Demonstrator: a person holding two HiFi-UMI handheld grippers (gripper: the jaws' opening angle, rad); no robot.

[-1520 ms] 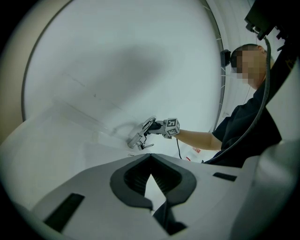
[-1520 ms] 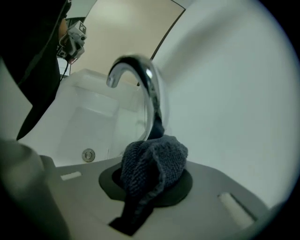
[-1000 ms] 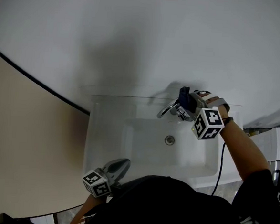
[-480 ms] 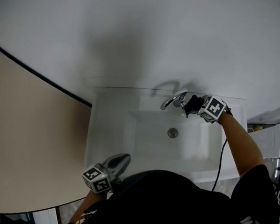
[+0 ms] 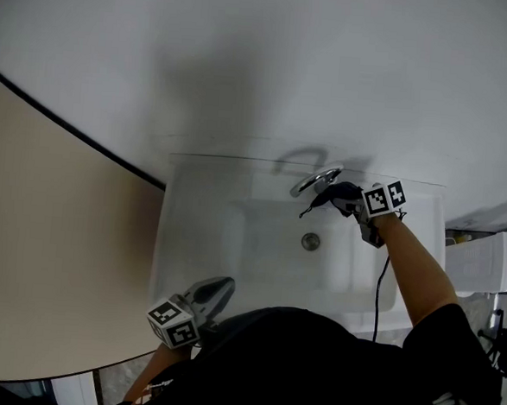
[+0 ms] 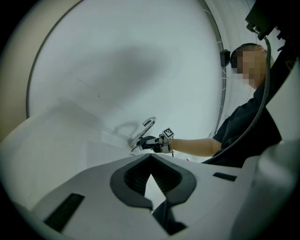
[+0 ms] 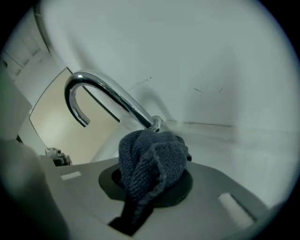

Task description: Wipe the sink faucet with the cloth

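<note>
A person at a white rectangular sink point(image 5: 190, 236) holds a bunched dark-blue knitted cloth point(image 7: 151, 161) clamped in the right tongs point(image 5: 349, 200). The cloth sits just beside the base of the curved chrome faucet point(image 7: 110, 96) at the sink's far rim; whether cloth and metal touch cannot be told. The spout arches toward the round drain point(image 5: 310, 241). The left tongs point(image 6: 151, 174) hang by the sink's near left corner, jaws closed together with nothing between them.
</note>
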